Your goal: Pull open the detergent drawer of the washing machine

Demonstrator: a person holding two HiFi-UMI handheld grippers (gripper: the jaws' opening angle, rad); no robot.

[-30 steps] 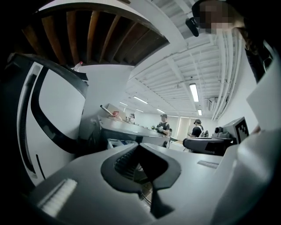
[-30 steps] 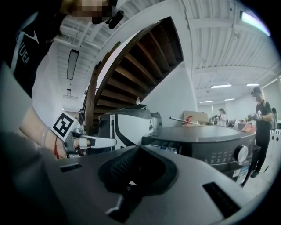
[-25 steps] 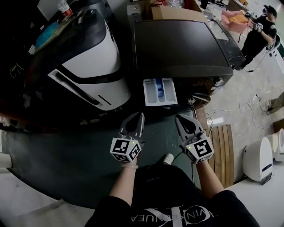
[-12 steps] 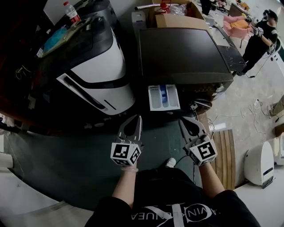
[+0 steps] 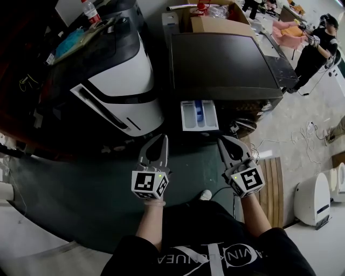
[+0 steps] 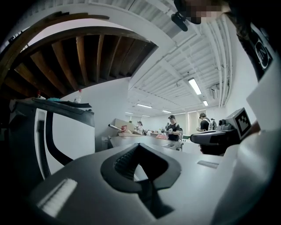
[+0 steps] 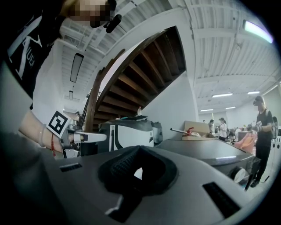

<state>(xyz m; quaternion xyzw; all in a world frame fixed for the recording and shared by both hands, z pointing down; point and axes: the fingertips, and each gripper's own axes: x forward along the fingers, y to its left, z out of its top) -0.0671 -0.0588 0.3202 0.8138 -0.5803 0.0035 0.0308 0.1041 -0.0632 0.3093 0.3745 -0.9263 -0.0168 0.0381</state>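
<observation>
Showing detergent drawer (image 5: 199, 115) out of washing machine (image 5: 226, 64), dead ahead, lengthwise toward both tools | holding left tool (image 5: 160, 141) shut, empty | right tool (image 5: 223, 141) likewise, marginally nearer

Seen from above, the washing machine (image 5: 223, 59) shows only its dark lid; its front panel is hidden beneath. What the pulled-out detergent drawer (image 5: 199, 115) holds beside a blue part is too small to tell. A bottle (image 5: 90, 9) is cut off by the top edge. In the left gripper view, distant people (image 6: 173, 129) are too small to make out.
</observation>
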